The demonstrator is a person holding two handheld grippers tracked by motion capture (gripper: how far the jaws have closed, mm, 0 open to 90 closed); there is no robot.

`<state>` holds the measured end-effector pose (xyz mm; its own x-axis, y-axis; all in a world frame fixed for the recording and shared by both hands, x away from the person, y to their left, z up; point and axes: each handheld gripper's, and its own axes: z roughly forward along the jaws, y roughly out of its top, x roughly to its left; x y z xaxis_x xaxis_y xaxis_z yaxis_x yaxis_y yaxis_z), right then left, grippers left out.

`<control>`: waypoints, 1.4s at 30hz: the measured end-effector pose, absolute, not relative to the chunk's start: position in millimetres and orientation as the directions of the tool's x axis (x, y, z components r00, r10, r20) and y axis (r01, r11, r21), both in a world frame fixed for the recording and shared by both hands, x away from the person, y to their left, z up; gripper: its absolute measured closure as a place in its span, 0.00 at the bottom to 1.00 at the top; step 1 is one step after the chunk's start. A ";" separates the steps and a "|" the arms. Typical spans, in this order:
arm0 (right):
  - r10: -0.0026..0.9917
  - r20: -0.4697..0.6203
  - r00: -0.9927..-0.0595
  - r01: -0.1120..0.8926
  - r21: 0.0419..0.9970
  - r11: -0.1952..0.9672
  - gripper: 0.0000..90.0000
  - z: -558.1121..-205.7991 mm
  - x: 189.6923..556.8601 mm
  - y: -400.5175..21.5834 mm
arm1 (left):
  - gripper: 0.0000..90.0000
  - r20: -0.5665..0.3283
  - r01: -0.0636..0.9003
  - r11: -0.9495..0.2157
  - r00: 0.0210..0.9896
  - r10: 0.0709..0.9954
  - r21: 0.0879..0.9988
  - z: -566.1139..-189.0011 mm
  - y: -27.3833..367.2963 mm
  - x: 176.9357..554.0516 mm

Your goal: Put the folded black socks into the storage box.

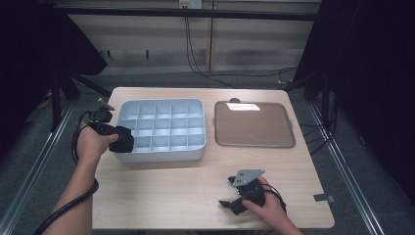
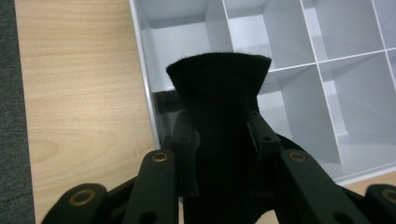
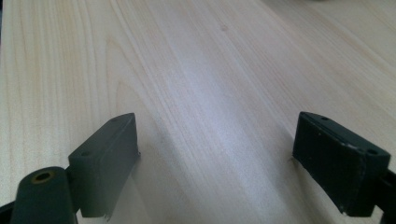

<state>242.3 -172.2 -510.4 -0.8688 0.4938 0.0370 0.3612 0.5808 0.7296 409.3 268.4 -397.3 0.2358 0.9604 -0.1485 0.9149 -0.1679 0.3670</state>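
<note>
A grey divided organiser box (image 1: 161, 128) with several compartments sits on the wooden table, left of centre. My left gripper (image 1: 122, 140) hangs over its near-left corner, shut on a piece of black fabric (image 2: 218, 88) that stands up between the jaws above the corner compartments of the organiser box (image 2: 299, 56). My right gripper (image 1: 229, 192) rests low over the bare table near the front edge, right of centre. In the right gripper view its jaws stand wide apart, open, with nothing between the fingertips (image 3: 112, 158) but wood.
A flat brown tray (image 1: 253, 124) lies to the right of the organiser. Bare table top (image 1: 161, 191) stretches between the two hands. Black stands and cables flank the table, and a bit of tape (image 1: 324, 198) marks the right front corner.
</note>
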 end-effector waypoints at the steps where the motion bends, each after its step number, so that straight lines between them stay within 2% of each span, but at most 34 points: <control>1: 0.494 0.037 -0.869 0.361 0.730 0.581 0.15 -510.4 242.3 -172.2 | 0.77 -0.142 0.915 -0.176 0.240 0.960 0.362 -397.7 268.2 409.7; 24: 0.494 0.037 -0.869 0.361 0.730 0.581 0.15 -510.4 242.3 -172.2 | 0.77 -0.086 0.927 -0.206 0.244 0.966 0.313 -410.7 258.9 414.8; 33: 0.493 0.038 -0.869 0.362 0.729 0.581 0.15 -510.4 242.2 -172.3 | 0.77 -0.085 0.927 -0.199 0.237 0.968 0.319 -414.3 257.5 414.6; 42: 0.494 0.038 -0.869 0.362 0.729 0.581 0.15 -510.4 242.2 -172.2 | 0.72 -0.092 0.918 -0.192 0.237 0.967 0.347 -412.9 261.1 412.8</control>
<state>242.2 -172.2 -510.4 -0.8688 0.4937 0.0384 0.3622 0.5805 0.7293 412.8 261.1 -412.9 0.2372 0.9671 -0.0919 0.9180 -0.1922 0.3470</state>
